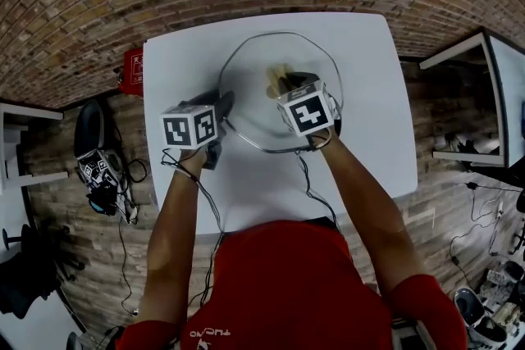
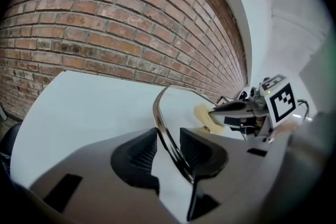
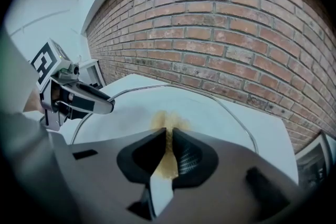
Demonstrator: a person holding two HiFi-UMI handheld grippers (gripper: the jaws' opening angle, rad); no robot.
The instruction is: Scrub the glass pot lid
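Note:
The round glass pot lid (image 1: 254, 65) with a metal rim lies in the middle of the white table (image 1: 184, 53). My left gripper (image 1: 225, 104) is shut on the lid's left rim. In the left gripper view the rim (image 2: 161, 113) runs straight between the pads of that gripper (image 2: 168, 148). My right gripper (image 1: 289, 86) is over the lid's centre, shut on a yellow sponge (image 1: 277, 78). The sponge (image 3: 168, 122) is squeezed thin between the jaws of this gripper (image 3: 169, 150) and rests on the glass (image 3: 215, 113). Each gripper shows in the other's view: the right gripper (image 2: 219, 110) and the left gripper (image 3: 105, 106).
Cables (image 1: 209, 205) trail from both grippers over the table's near edge. A red object (image 1: 131, 71) sits on the floor by the table's left side. A white shelf unit (image 1: 480, 102) stands to the right. A brick wall (image 3: 236, 34) rises beyond the table.

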